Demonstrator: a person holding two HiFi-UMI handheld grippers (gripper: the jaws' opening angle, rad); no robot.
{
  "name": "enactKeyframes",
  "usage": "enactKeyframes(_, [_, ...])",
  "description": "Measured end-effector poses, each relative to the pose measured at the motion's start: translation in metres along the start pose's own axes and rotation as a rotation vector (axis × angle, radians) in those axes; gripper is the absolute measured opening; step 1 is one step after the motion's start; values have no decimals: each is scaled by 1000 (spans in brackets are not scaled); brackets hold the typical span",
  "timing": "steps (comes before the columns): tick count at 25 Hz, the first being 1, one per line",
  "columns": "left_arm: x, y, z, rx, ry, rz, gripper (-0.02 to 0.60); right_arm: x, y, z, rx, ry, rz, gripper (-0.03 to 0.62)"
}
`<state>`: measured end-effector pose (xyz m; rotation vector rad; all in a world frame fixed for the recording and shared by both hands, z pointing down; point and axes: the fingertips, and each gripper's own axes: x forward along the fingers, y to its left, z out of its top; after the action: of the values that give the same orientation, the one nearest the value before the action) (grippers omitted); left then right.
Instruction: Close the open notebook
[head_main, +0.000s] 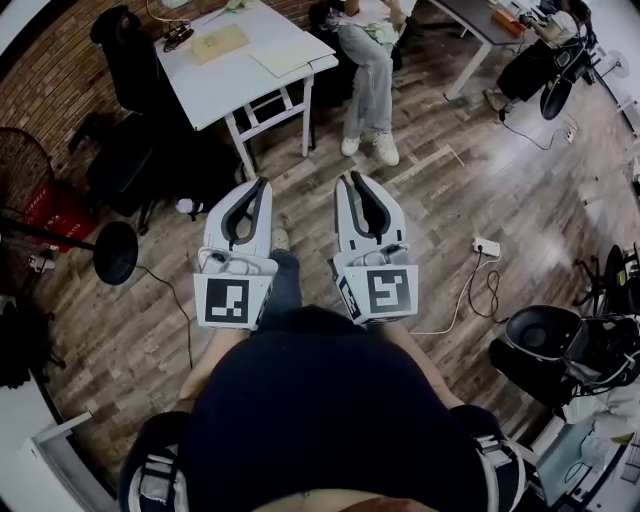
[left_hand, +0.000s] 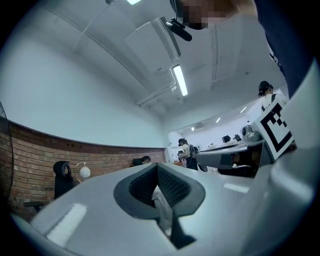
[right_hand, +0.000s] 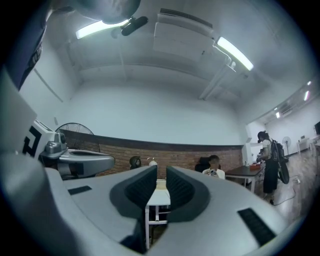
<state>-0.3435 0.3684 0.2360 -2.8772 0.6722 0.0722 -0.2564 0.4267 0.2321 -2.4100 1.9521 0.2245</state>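
Note:
On the white table (head_main: 215, 92) far ahead at the top of the head view lie a tan pad (head_main: 218, 42) and a pale flat booklet (head_main: 283, 58); which one is the open notebook I cannot tell from here. Both grippers hang over the wooden floor, well short of the table. My left gripper (head_main: 262, 184) (left_hand: 158, 167) has its jaws together and holds nothing. My right gripper (head_main: 348, 180) (right_hand: 161, 170) shows only a thin slit between its pads, also empty. Through that slit a strip of the table (right_hand: 159, 196) is visible.
A person sits beside the table, legs (head_main: 368, 75) stretched onto the floor. A black chair (head_main: 125, 55) stands left of the table. A stand's round black base (head_main: 115, 252) and a fan (head_main: 20, 165) are at left. A power strip (head_main: 487, 247) and a black seat (head_main: 545, 335) are at right.

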Motion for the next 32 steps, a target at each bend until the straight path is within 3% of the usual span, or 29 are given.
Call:
enactKeyframes(16, [168,103,-21,-33,-24,-83,-5,171,-62,-12,-48,18,-75,17])
enactKeyframes(32, [313,174,-59,-45,-28,-222,-5,313,-119,-53,-43,63,-182,88])
